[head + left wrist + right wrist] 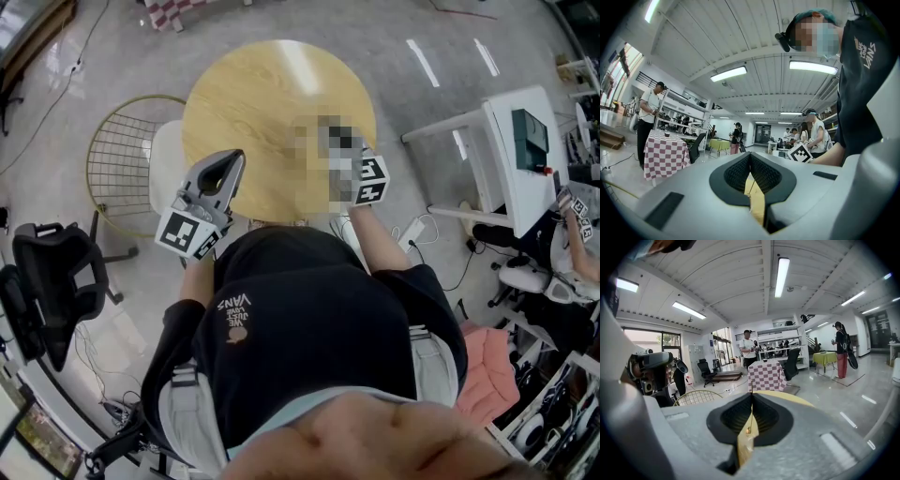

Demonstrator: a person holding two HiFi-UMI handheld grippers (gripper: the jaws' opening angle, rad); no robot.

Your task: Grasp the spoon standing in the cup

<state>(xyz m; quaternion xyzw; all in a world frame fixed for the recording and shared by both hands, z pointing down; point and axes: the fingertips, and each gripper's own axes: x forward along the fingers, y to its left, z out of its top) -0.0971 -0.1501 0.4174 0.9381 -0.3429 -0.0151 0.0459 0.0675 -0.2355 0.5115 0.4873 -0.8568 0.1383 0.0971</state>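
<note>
site: large open lab hall | signs: ceiling strip lights (782, 276), shelving rack (783, 344), checkered-cloth table (766, 376), office chair (706, 369), white equipment desk (497, 155), people standing (749, 350) about

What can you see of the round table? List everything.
The round table has a pale yellow, wood-look top with a white streak of glare, and it stands on a glossy grey floor. The part of the top that shows is bare; a blur covers part of its right side. A gold wire chair sits beside it on the left. The left gripper and right gripper, both shut, are held at its near edge. Its legs are hidden.
</note>
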